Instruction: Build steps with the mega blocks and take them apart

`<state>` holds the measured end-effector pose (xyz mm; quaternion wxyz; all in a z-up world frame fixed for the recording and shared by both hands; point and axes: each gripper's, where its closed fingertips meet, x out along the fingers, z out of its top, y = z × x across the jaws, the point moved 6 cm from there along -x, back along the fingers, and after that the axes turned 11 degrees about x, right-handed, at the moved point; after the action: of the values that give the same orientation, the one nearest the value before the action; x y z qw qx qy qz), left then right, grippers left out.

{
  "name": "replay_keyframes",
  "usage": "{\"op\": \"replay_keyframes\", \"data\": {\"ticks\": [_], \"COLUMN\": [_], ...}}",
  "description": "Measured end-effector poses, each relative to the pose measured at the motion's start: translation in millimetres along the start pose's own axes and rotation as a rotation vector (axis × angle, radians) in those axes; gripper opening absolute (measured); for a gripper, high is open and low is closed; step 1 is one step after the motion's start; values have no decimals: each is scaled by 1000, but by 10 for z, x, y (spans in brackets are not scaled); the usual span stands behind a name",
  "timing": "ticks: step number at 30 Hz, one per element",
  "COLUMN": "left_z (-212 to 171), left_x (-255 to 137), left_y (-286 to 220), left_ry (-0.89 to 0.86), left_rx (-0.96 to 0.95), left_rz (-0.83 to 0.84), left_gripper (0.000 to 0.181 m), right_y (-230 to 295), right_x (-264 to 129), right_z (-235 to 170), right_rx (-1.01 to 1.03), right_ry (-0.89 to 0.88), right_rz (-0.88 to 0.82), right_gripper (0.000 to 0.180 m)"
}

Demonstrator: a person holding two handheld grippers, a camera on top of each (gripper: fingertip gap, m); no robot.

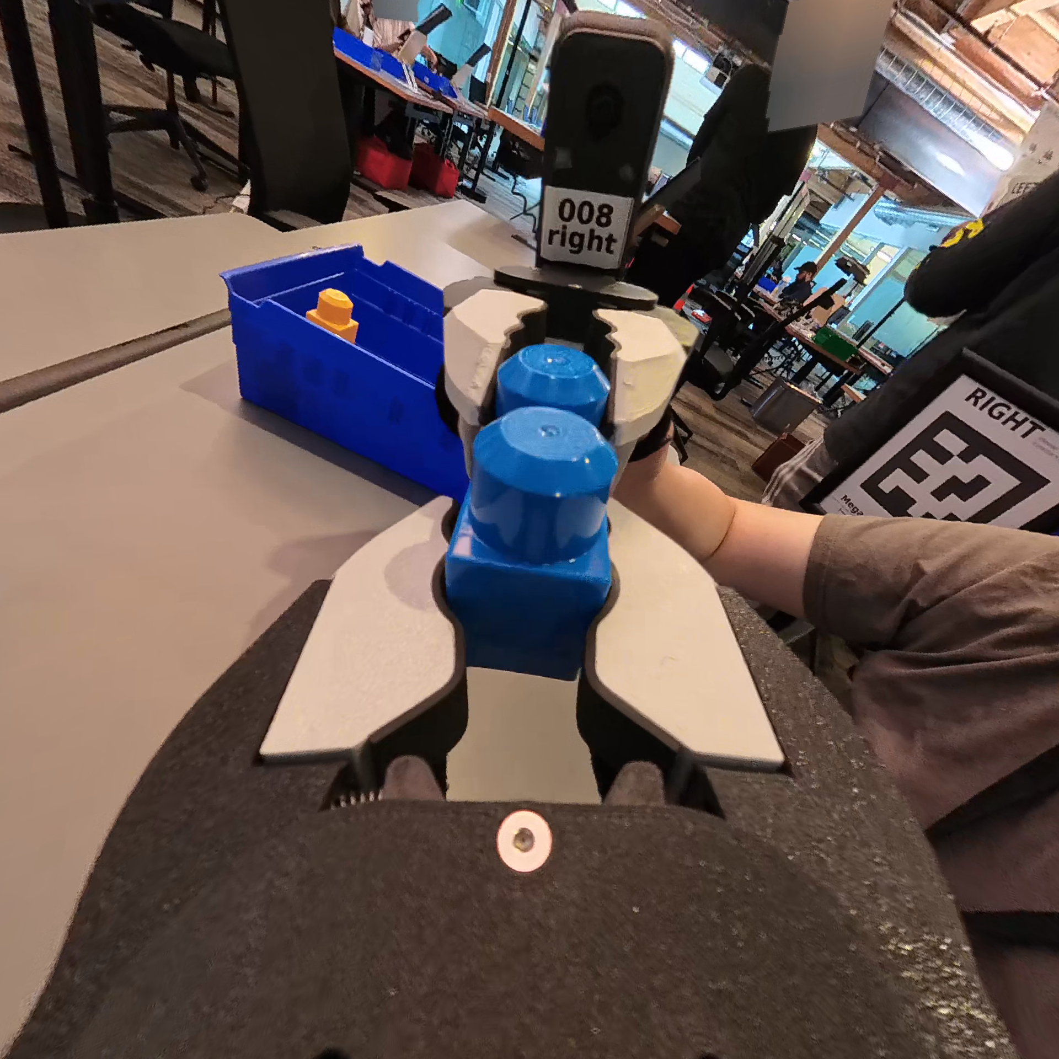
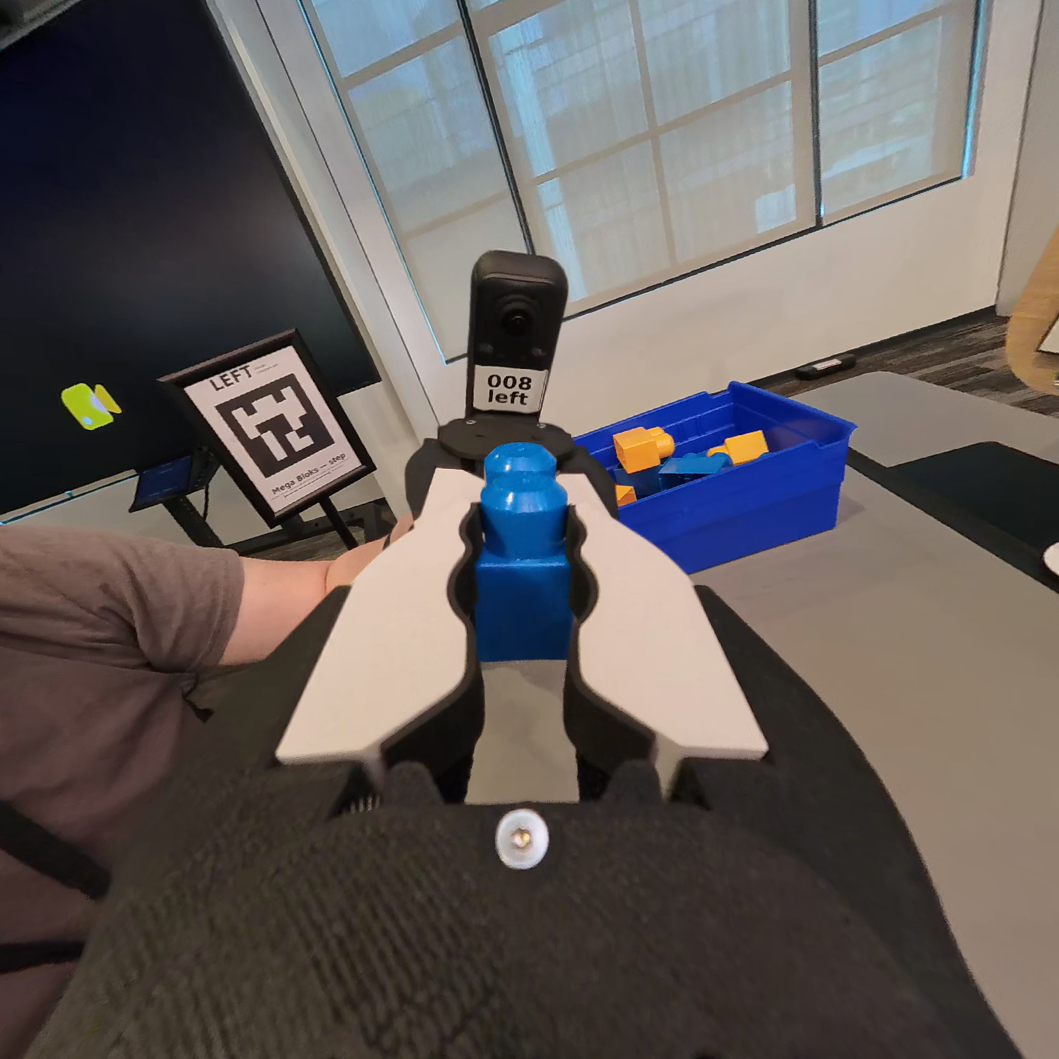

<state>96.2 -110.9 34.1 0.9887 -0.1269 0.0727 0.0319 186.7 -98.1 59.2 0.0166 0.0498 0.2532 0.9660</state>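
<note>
Gripping both ends of one blue two-stud block (image 1: 524,550), my left gripper (image 1: 524,579) clamped on the near end, my right gripper (image 1: 553,384) clamped on the far stud, held above the grey table (image 1: 143,544). The blue bin (image 2: 745,510) beside us holds orange and blue blocks. I can't tell whether this is one piece or two joined; I judge a hand-over or pull-apart, so next one side must loosen while the other holds firm

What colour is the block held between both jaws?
Blue block; the left wrist view shows it best.
</note>
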Motion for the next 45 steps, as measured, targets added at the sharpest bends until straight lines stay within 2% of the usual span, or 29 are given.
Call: {"op": "replay_keyframes", "data": {"ticks": [11, 16, 33, 38, 41, 45], "left_z": [24, 36, 27, 68, 149, 290], "left_x": [19, 17, 12, -67, -239, -522], "left_y": [20, 19, 13, 55, 130, 192], "left_ry": [-104, -126, -97, -125, -131, -128], "left_rx": [-23, 5, -7, -28, 13, 78], "left_rz": [29, 45, 5, 20, 101, 227], "left_gripper": [47, 43, 41, 41, 41, 41], "right_y": [26, 3, -19, 44, 50, -181], "right_x": [4, -6, -17, -139, -321, -512], "right_z": [-3, -4, 22, 165, 233, -49], "right_rx": [5, 51, 83, -5, -129, -122], "right_ry": [-133, -162, -103, -88, 59, 484], "right_rz": [-41, -19, 16, 4, -74, -274], "right_gripper": [28, 28, 28, 35, 40, 41]}}
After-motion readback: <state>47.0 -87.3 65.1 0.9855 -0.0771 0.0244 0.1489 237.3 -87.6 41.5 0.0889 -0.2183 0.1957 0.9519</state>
